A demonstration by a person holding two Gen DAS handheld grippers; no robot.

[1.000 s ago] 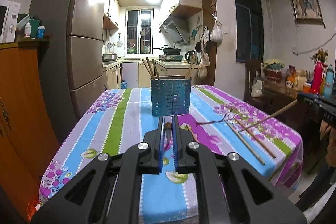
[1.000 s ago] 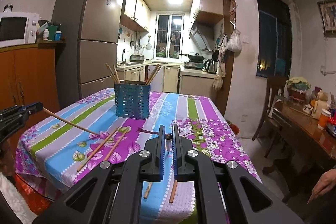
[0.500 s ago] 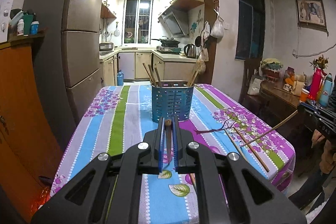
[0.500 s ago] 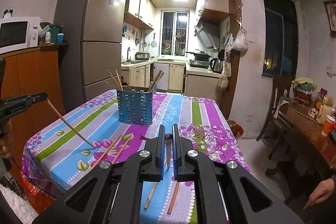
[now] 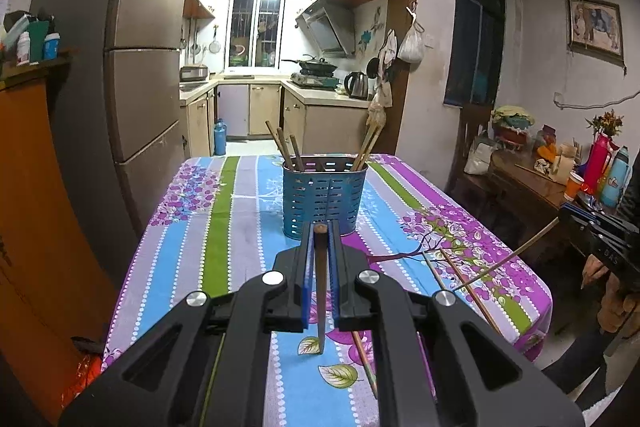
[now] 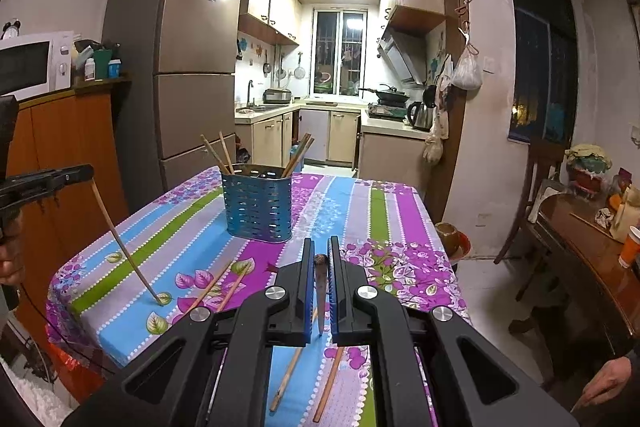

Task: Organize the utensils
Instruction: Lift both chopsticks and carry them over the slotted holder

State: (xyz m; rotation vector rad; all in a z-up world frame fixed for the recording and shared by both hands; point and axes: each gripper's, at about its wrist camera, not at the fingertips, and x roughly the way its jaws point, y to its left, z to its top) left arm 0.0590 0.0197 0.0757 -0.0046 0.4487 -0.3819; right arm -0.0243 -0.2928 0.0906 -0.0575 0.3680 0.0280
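left wrist view: the left gripper is clamped on a dark chopstick hanging tip-down over the tablecloth, short of the blue holder. the right gripper pinches another chopstick; loose chopsticks lie on the cloth.

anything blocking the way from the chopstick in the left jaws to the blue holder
Nothing visible. The left gripper is shut on a chopstick, and only bare tablecloth lies before the blue holder.
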